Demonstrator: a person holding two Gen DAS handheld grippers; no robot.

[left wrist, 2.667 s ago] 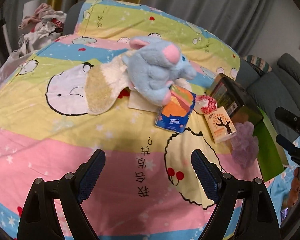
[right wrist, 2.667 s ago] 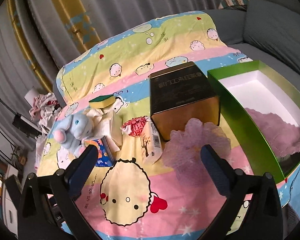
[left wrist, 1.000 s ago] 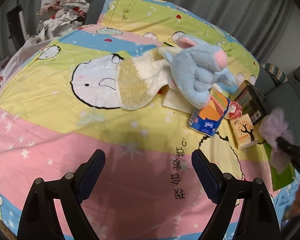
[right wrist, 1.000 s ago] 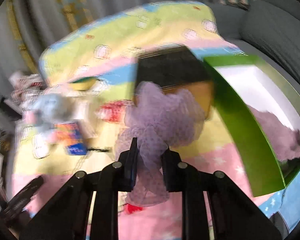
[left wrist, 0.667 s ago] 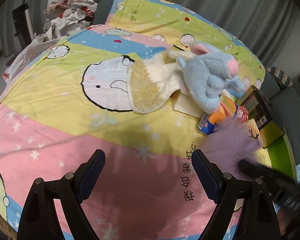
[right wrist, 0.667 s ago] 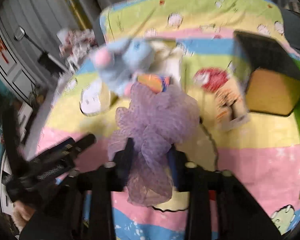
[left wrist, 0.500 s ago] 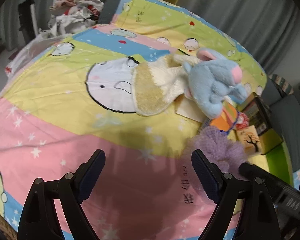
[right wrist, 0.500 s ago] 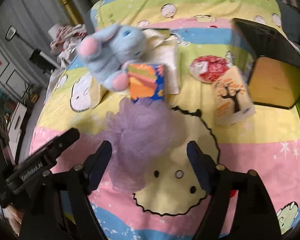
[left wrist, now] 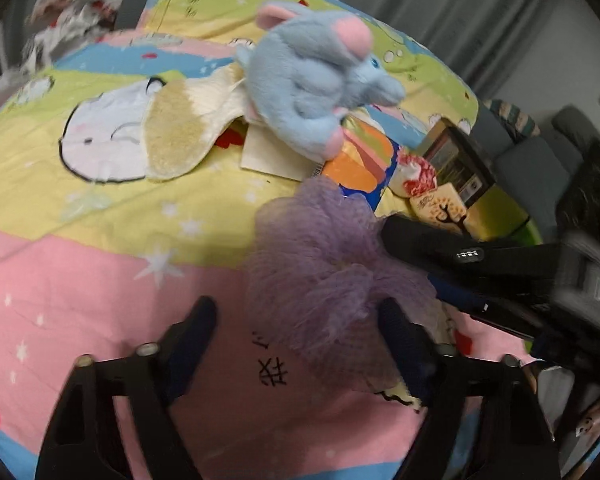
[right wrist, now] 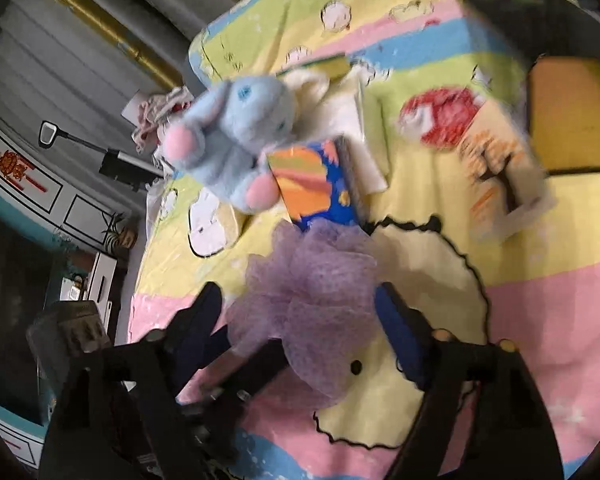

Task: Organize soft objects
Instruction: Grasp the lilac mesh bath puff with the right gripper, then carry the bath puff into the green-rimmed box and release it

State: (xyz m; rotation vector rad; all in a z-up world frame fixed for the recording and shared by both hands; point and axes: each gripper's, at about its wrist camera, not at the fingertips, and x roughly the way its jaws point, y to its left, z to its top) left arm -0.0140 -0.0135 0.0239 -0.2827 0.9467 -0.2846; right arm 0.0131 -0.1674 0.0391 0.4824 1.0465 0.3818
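Note:
A lilac mesh pouf (left wrist: 320, 272) (right wrist: 308, 292) rests on the cartoon bedspread (left wrist: 100, 264). My left gripper (left wrist: 298, 334) straddles it from the near side. The closing jaws have its right finger against the mesh and its left finger clear. From the right, my right gripper (left wrist: 410, 256) (right wrist: 300, 326) reaches in around the same pouf, jaws also closing, and the mesh looks unsqueezed. Behind the pouf lie a blue plush animal (left wrist: 312, 80), a cream towel (left wrist: 176, 136) and a colourful tissue pack (left wrist: 356, 168).
To the right are a red-and-white bundle (left wrist: 416, 176), a carton with a tree print (left wrist: 440, 212), a dark gold box (left wrist: 456, 160) and the green box (left wrist: 512, 220). Clothes (left wrist: 72, 4) are piled at the far left. A sofa (left wrist: 540, 168) stands at the right.
The right gripper carried the pouf from beside the green box to in front of the left gripper and let it go. The left gripper moved up to it. Both pairs of jaws have narrowed.

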